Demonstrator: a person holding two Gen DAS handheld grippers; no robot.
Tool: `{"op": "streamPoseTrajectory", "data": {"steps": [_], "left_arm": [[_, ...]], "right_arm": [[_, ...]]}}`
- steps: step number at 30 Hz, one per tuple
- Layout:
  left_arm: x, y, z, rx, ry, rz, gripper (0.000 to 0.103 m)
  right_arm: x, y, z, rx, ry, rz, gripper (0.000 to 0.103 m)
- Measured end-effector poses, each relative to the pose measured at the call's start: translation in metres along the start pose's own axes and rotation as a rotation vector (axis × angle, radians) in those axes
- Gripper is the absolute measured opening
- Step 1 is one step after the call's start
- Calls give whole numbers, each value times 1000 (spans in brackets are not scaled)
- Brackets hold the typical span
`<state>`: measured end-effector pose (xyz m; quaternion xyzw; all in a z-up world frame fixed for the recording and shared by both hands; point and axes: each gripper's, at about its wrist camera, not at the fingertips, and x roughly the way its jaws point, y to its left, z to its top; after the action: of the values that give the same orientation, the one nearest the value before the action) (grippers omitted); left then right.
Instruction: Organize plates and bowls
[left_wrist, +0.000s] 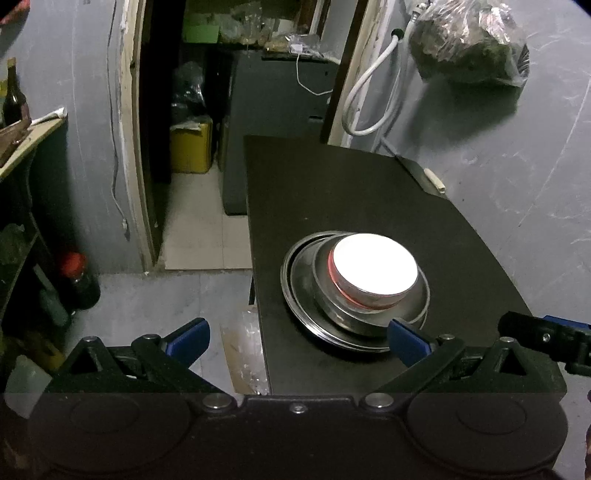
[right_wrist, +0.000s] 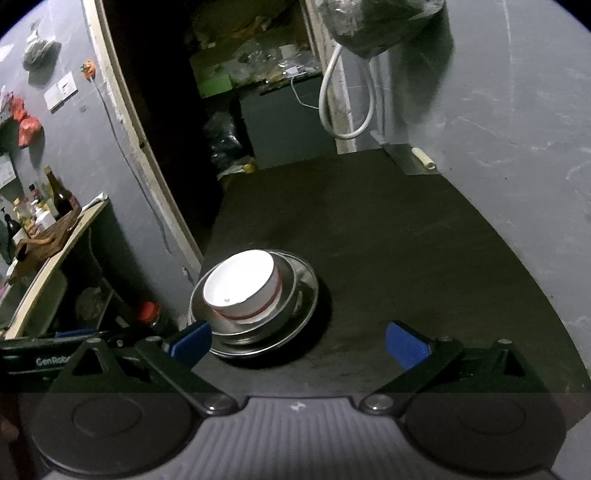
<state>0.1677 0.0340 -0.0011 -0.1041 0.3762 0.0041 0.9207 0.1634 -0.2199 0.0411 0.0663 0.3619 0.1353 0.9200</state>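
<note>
A white bowl (left_wrist: 375, 267) with a red band sits inside a steel bowl (left_wrist: 332, 291), and both rest on stacked steel plates (left_wrist: 295, 291) on a black table (left_wrist: 332, 192). The right wrist view shows the same stack: white bowl (right_wrist: 240, 284), steel bowl (right_wrist: 280, 306), steel plates (right_wrist: 306, 295). My left gripper (left_wrist: 297, 341) is open and empty, just short of the stack, its right fingertip (left_wrist: 406, 341) near the plates' front rim. My right gripper (right_wrist: 297, 343) is open and empty too, to the right of the stack, with its left fingertip (right_wrist: 192, 341) by the plate edge.
The black table's left edge (left_wrist: 255, 258) drops to a tiled floor. A doorway (left_wrist: 177, 110) opens behind, with a yellow box (left_wrist: 192, 147). A bagged bundle (left_wrist: 469, 40) and white hose (left_wrist: 369, 92) hang on the grey wall. Bottles stand on a shelf (right_wrist: 48, 221) at left.
</note>
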Motion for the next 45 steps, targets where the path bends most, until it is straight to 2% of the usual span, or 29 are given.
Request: {"op": "streamPoseTrajectory", "data": {"steps": [5, 8, 16, 19, 27, 37, 45], "left_arm": [[-9, -12, -8, 47, -54, 78, 102], [-16, -20, -10, 59, -83, 97, 102], [-35, -37, -21, -6, -119, 93, 102], [-43, -45, -30, -4, -140, 87, 102], [-68, -63, -52, 2, -162, 128, 102], [-106, -60, -80, -14, -193, 211, 102], [-124, -57, -94, -11, -205, 219, 102]], "right_arm": [[-4, -4, -8, -1, 1, 12, 103], [-9, -9, -15, 0, 8, 19, 103], [-38, -26, -34, -10, -14, 17, 103], [-49, -32, -42, -12, -11, 7, 103], [-74, -44, -56, -8, -29, 14, 103], [-94, -38, -76, -42, -58, 68, 103], [-109, -30, -83, -70, -84, 72, 103]]}}
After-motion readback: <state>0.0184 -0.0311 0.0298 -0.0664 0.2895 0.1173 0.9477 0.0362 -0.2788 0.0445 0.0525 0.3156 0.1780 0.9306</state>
